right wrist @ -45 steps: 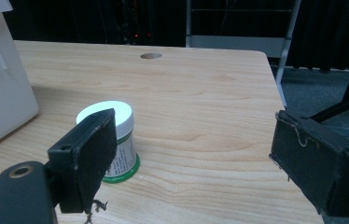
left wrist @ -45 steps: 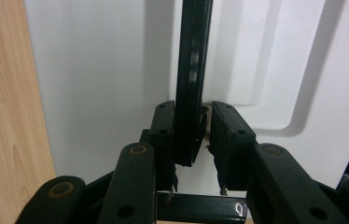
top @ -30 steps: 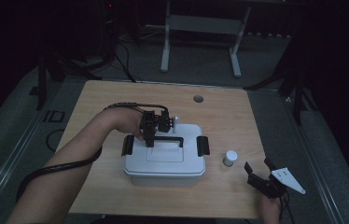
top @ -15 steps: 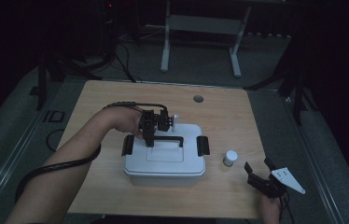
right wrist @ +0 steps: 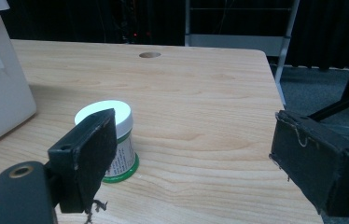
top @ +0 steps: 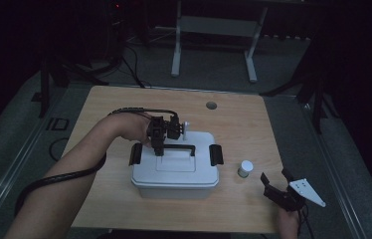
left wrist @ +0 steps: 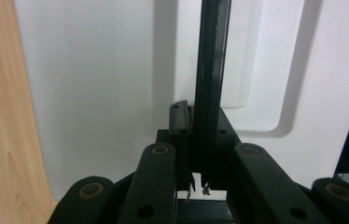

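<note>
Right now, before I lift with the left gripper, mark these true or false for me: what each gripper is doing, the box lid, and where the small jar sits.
1. The left gripper is shut on the black carry handle of the white plastic box. True.
2. The right gripper holds the small white-capped jar with a green base. False: its jaws stand wide open, nothing between them.
3. The jar stands on the light wooden table, on the box's right. True.
4. The box lid is off. False: it sits on, with a black latch at each end.
</note>
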`<state>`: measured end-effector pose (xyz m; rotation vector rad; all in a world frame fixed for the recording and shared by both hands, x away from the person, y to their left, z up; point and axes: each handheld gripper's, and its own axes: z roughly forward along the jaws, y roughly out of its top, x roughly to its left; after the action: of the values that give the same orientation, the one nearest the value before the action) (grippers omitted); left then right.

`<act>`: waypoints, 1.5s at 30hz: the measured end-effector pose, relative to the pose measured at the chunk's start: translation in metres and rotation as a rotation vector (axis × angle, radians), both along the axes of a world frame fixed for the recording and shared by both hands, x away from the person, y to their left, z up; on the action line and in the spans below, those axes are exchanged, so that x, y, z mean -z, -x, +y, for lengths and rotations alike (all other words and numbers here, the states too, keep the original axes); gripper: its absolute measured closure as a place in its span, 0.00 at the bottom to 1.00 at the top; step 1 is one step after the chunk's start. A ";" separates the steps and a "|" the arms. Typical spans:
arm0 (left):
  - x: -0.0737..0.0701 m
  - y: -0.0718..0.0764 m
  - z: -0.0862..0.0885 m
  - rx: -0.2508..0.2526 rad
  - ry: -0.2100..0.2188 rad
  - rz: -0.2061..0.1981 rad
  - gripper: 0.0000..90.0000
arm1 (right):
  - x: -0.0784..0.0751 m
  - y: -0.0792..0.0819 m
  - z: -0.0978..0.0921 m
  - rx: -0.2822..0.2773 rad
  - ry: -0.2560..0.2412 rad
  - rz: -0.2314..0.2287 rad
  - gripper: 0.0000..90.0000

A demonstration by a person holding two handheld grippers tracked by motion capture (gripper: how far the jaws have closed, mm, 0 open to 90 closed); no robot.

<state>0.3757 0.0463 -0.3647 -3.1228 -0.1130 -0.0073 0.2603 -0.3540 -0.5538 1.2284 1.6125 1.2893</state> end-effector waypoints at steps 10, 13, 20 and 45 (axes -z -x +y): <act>-0.015 0.001 0.002 -0.022 0.000 -0.008 0.93 | 0.000 0.000 0.000 0.001 -0.004 0.001 0.15; -0.019 0.001 0.003 -0.027 -0.001 -0.018 0.93 | 0.000 0.000 0.000 0.001 -0.003 0.002 0.15; -0.039 0.004 0.017 -0.053 0.021 -0.041 0.93 | 0.000 0.000 0.000 0.000 -0.001 0.001 0.15; -0.063 0.014 0.101 -0.223 0.034 -0.073 0.93 | 0.000 0.000 0.001 0.004 0.009 0.001 0.15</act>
<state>0.3621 0.1469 -0.3020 -3.1244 -0.4668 -0.1175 0.2608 -0.3534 -0.5538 1.2263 1.6136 1.2779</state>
